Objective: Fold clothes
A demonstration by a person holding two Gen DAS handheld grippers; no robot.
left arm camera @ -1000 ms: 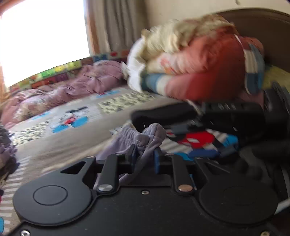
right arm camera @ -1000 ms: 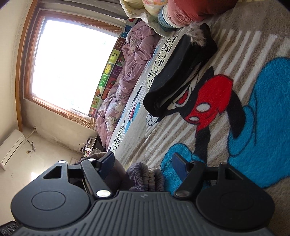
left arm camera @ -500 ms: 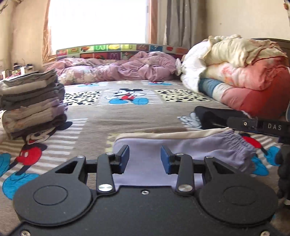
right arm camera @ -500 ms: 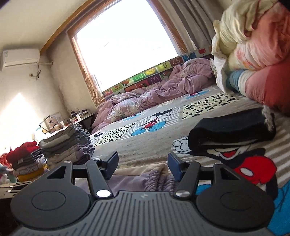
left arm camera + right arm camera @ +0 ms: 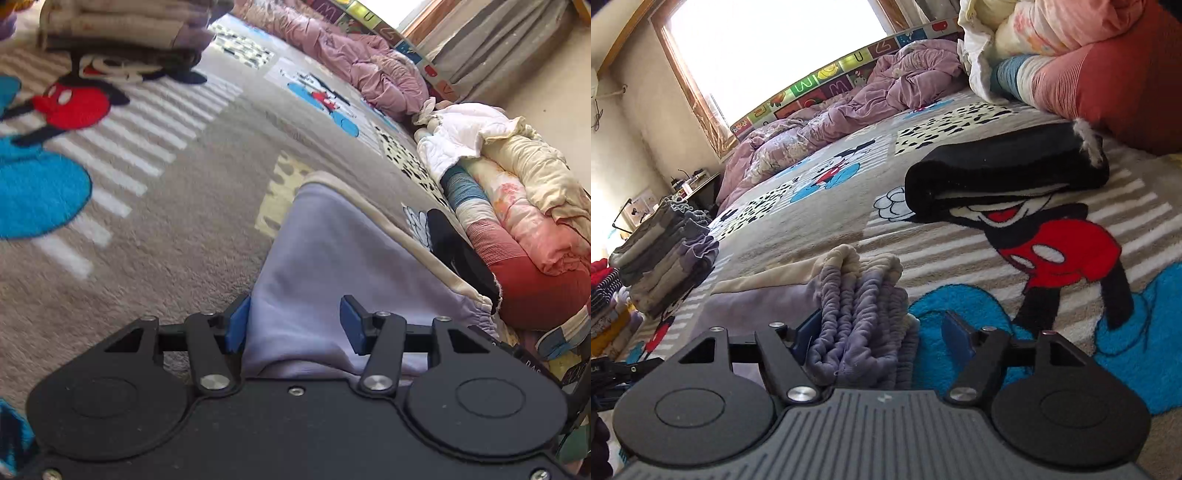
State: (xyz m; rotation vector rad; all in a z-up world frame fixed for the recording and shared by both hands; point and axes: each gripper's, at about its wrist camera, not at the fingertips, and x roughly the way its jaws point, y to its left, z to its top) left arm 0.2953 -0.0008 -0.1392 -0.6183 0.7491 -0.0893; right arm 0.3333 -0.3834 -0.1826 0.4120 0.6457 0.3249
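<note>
Lavender trousers point(image 5: 332, 251) flat on cartoon blanket point(image 5: 177, 229), long axis toward upper right, between parted left gripper point(image 5: 293, 323) jaws just opening; elastic waistband point(image 5: 860, 314) at right gripper point(image 5: 882, 336) (also parted, nothing clamped).

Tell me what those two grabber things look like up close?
The left gripper is all black, with a smooth flat body, two round discs, silver screws and blue pads on its fingers. The right gripper has the same black discs and dark blue pads, but a grey ribbed body with a tiny logo.
</note>
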